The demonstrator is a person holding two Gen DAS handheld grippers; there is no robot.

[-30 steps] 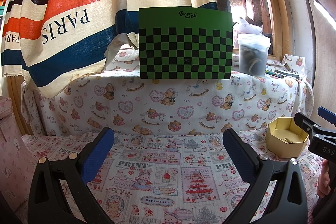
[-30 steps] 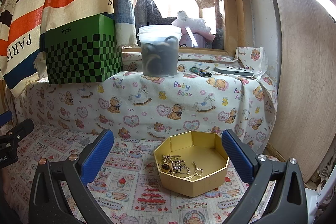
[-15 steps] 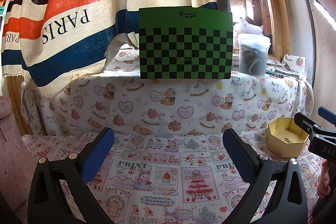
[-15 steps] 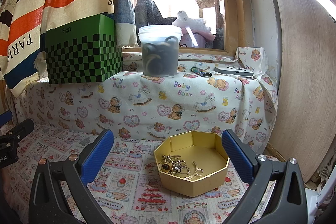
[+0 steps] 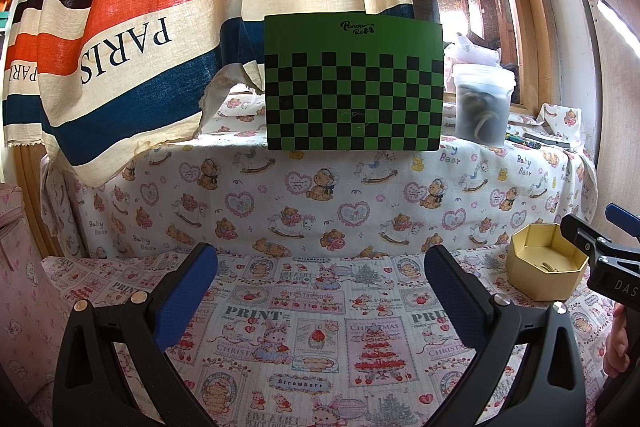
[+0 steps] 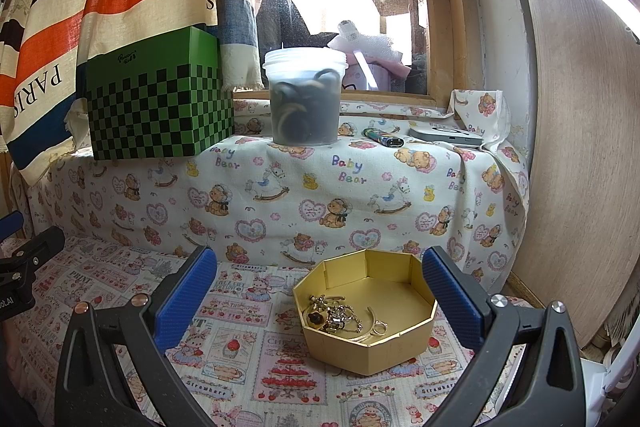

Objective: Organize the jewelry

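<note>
In one gold box [image 6: 400,343]: tangled jewelry [image 6: 340,317].

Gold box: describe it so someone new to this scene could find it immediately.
On the lower printed cloth surface, below the teddy-bear-covered ledge, sits the gold box, between the open fingers of the right gripper. It is an open, lidless, many-sided tray holding tangled jewelry, unlike the green checkered box and plastic tub up on the ledge.

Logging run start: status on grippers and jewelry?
Left gripper and right gripper open, empty. Jewelry piled in gold box, in front of right gripper. Nothing blocking.
</note>
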